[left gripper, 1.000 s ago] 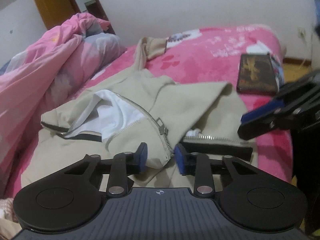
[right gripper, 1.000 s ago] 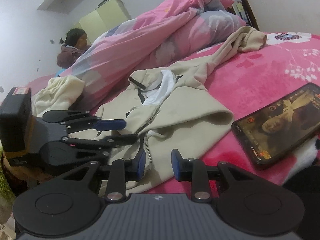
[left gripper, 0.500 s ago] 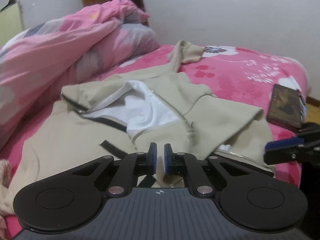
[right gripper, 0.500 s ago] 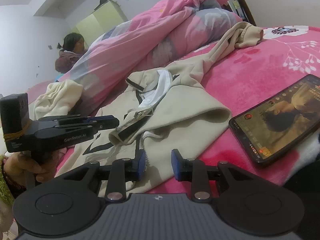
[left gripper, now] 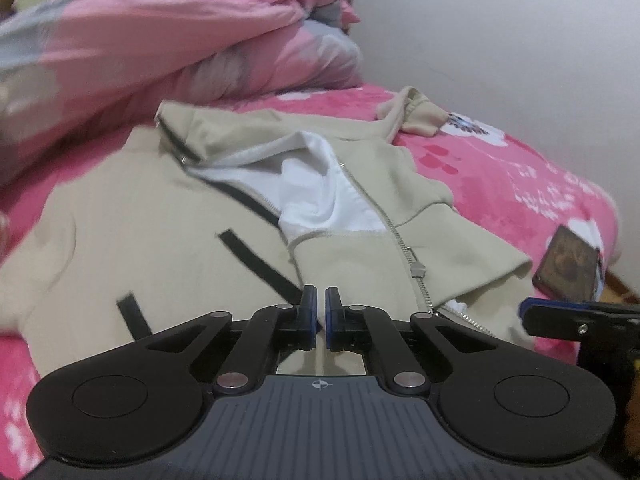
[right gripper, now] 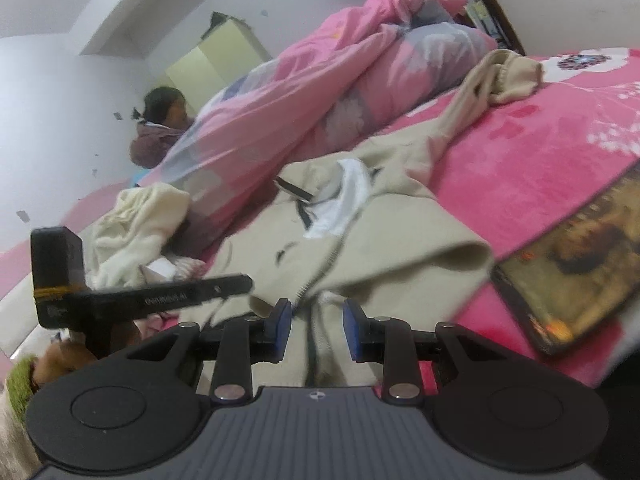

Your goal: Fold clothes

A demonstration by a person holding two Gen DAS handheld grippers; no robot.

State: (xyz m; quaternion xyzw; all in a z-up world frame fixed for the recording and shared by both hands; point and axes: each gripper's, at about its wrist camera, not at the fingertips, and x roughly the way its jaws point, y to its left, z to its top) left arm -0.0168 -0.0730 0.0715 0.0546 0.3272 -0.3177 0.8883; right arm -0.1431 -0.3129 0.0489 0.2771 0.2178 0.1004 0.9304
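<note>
A beige zip jacket (left gripper: pixel 160 232) with white lining and black stripes lies spread on the pink bed; it also shows in the right wrist view (right gripper: pixel 392 240). My left gripper (left gripper: pixel 320 312) is shut on the jacket's hem edge near the zipper (left gripper: pixel 416 268). My right gripper (right gripper: pixel 316 320) is open, its jaws either side of the jacket's zipper edge at the bottom hem. The left gripper's side shows in the right wrist view (right gripper: pixel 160 300), and the right gripper's tip in the left wrist view (left gripper: pixel 576 316).
A phone (left gripper: pixel 568 268) lies on the pink bedspread (left gripper: pixel 520 184) right of the jacket; it also shows in the right wrist view (right gripper: pixel 576 256). A bunched pink quilt (right gripper: pixel 320 92) lies behind. A cream garment (right gripper: pixel 136 220) sits at left. A person (right gripper: pixel 160 124) sits in the background.
My left gripper closed on the jacket's front panel and drew it left, spreading the jacket flatter. My right gripper stayed open and came closer to the hem.
</note>
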